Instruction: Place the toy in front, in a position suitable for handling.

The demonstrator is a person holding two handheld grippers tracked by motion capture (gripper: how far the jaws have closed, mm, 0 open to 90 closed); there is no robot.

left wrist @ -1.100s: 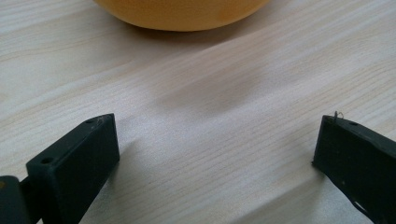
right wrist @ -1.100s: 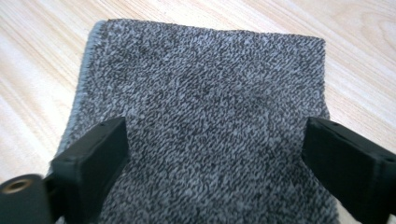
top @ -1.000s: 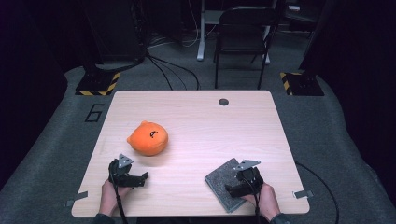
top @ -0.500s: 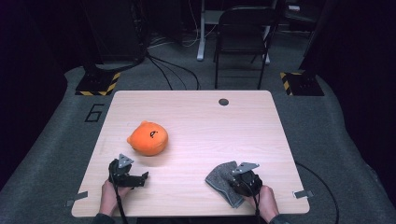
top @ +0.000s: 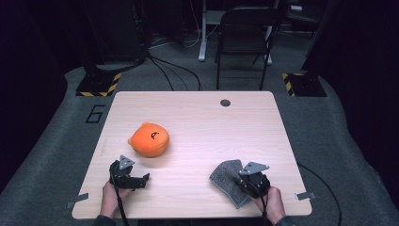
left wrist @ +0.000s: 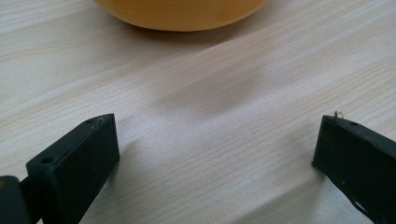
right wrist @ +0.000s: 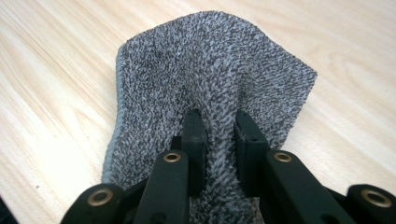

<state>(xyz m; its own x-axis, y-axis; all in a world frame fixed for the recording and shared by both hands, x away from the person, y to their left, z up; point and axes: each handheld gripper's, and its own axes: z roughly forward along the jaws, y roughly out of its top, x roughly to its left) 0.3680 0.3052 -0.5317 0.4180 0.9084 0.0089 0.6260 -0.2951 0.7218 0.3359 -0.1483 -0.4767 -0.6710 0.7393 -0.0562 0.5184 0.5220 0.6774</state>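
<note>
Lower right on the tabletop (top: pixel 197 117), right gripper (right wrist: pixel 215 123) pinching a raised fold of the grey cloth (right wrist: pixel 210 79), its jaws having just been closing on it, lower left, left gripper (left wrist: pixel 215 140) resting wide apart, facing the orange plush toy (top: pixel 149 139).

A speckled grey terry cloth (right wrist: pixel 210 88) is lying on a pale wood-grain table (top: pixel 197 113), beside a rounded orange plush toy (top: pixel 149 139) showing a small black mark.
</note>
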